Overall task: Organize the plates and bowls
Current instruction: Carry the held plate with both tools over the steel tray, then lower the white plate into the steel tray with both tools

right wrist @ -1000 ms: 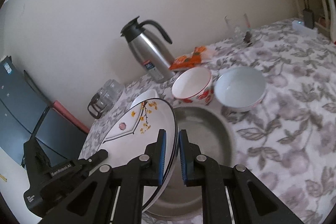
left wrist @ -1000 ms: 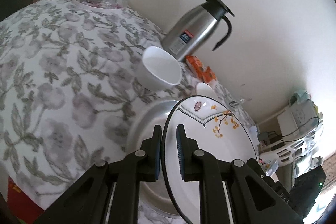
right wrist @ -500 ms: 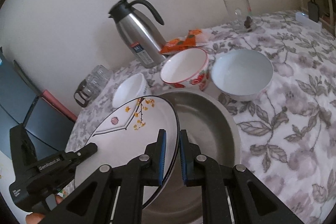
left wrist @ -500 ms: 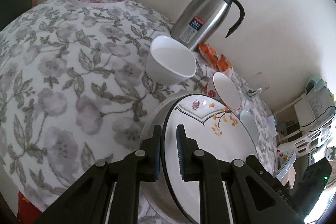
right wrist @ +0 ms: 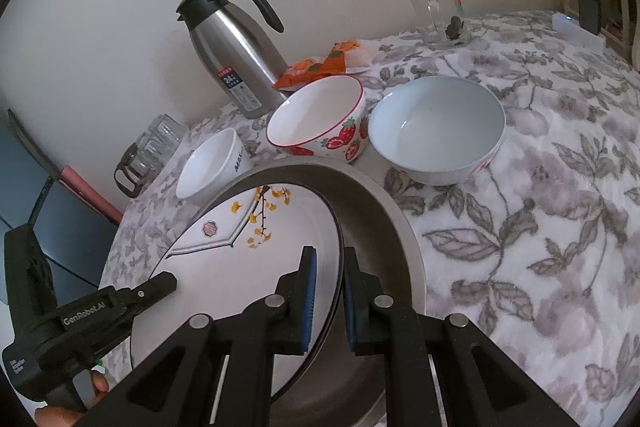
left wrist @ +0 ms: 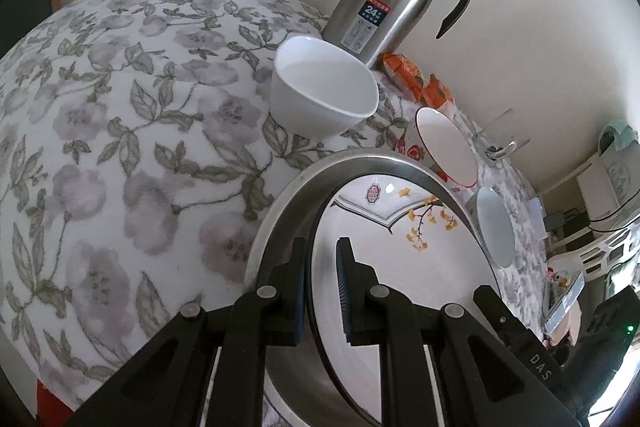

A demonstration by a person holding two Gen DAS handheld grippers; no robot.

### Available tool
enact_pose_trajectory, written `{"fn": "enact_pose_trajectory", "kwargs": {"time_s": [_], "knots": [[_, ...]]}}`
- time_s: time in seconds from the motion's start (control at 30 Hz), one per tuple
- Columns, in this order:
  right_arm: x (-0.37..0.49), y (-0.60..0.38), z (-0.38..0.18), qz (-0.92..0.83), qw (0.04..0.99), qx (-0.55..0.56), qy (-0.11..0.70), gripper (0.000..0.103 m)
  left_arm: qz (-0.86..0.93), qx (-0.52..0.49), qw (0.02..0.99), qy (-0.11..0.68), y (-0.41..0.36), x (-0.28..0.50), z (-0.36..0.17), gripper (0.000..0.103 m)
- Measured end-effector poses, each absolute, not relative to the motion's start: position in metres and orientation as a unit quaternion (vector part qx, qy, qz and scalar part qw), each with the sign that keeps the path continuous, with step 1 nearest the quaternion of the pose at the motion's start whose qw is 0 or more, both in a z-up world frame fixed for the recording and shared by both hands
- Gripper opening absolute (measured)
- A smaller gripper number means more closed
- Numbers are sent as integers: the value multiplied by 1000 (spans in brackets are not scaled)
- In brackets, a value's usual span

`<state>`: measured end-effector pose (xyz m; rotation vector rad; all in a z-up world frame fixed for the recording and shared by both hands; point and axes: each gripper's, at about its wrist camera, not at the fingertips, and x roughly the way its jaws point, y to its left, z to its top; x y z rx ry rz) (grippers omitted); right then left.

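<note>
Painted plate held over the steel pan by 2 grippers

The left gripper and the right gripper are each clamped on opposite rims of the white plate with the yellow-flower branch, which hangs tilted just above the steel pan on the floral tablecloth. The step in hand looks like stacking the plate into the pan; the next move calls for levelling it, lowering both sides together until it seats, then releasing both rims. 3 bowls wait beyond the pan: the plain white bowl, the strawberry bowl and the pale blue bowl, with the steel flask behind. Compared with 1 second ago, the plate has sunk closer to the pan and lies flatter, while both grips are unchanged.
</note>
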<state>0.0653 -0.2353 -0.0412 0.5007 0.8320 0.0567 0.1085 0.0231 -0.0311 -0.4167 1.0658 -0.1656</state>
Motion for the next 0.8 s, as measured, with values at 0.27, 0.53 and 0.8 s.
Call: {"fn": "enact_pose_trajectory", "kwargs": {"time_s": [0.27,0.53,0.8], "knots": [[69,-237,-47,30,884,237,402,14,-75,-198,834,509,22,113,-40,14],[72,-235,-49,27,884,228,407,14,-69,-197,828,520,21,115,-50,14],[71,-235,-54,26,882,224,413,14,-70,-186,830,521,19,114,-51,14]]}}
